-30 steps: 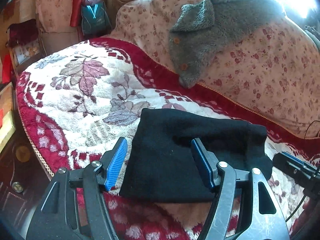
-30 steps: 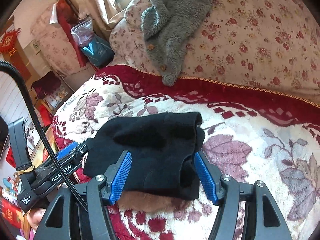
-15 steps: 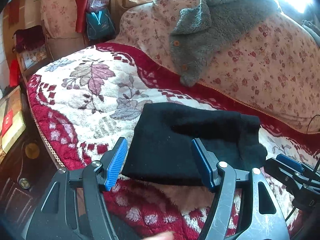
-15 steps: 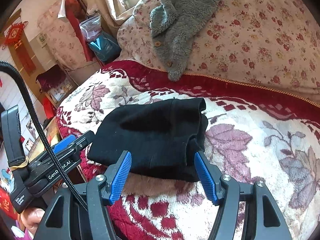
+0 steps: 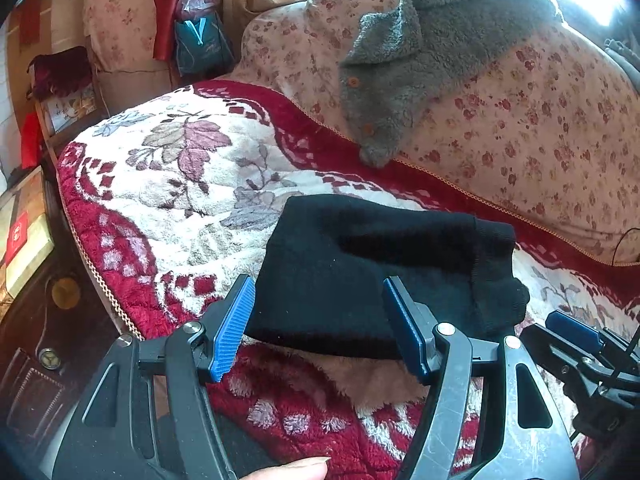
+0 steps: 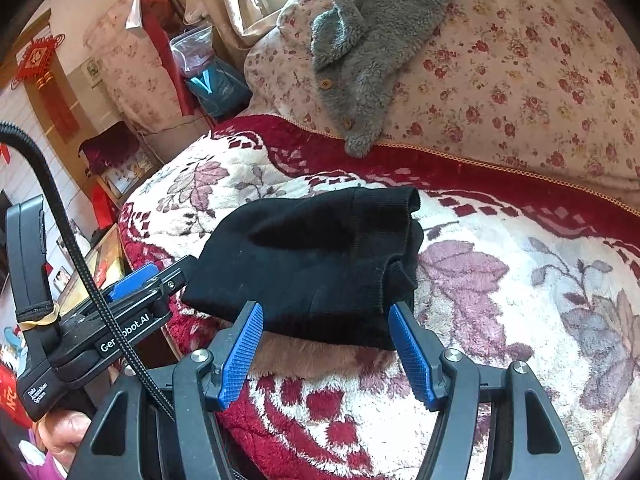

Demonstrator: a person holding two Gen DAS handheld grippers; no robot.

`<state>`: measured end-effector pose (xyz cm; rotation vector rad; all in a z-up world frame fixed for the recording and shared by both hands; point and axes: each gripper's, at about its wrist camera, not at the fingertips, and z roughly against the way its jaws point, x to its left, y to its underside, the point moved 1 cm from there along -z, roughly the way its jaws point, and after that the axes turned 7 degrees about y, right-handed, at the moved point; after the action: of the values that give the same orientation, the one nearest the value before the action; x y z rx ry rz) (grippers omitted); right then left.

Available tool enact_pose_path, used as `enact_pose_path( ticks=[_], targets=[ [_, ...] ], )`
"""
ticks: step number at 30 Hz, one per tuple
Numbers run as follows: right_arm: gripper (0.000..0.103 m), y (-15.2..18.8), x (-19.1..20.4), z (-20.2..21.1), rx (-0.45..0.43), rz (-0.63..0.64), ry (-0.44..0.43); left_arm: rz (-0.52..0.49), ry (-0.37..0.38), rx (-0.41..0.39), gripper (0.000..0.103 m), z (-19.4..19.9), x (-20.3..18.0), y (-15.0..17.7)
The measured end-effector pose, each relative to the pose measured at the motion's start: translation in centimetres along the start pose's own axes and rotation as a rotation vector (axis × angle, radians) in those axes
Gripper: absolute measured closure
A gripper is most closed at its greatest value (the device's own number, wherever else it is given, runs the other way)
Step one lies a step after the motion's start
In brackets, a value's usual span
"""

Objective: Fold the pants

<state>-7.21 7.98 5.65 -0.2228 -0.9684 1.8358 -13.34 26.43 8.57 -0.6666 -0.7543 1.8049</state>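
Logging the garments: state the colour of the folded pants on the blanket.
Plain black, no pattern; the pants show best in the right wrist view.

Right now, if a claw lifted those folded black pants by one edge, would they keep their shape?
Probably not. The pants look like soft knit, already sagging at the cuff end, so the layers would likely droop and unfold. They seem light, and the plush blanket should resist sliding.

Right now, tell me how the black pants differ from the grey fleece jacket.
The black pants are folded into a compact bundle lying on the floral blanket; the grey fleece jacket is draped loose over the floral cushion. The pants are smooth knit and plain; the jacket is fluffy, with tan buttons. Neither is touched by a gripper.
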Motion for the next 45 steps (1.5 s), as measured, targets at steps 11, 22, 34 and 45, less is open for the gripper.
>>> enact_pose_path(
  ticks=[11,22,34,45],
  targets=[
    [0.040,0.2,0.3,-0.3,0.010,0.004,-0.001,-0.005,0.007,0.003,0.036,0.1,-0.4,0.1],
    [0.040,0.3,0.4,-0.7,0.015,0.008,-0.003,-0.008,-0.009,0.000,0.036,0.0,0.0,0.0],
    [0.040,0.5,0.7,-1.0,0.021,0.009,-0.002,0.002,-0.016,0.007,0.036,-0.3,0.4,0.4],
    [0.039,0.4,0.9,-1.3,0.030,0.008,-0.008,0.005,-0.019,0.011,0.036,-0.3,0.5,0.5]
  ],
)
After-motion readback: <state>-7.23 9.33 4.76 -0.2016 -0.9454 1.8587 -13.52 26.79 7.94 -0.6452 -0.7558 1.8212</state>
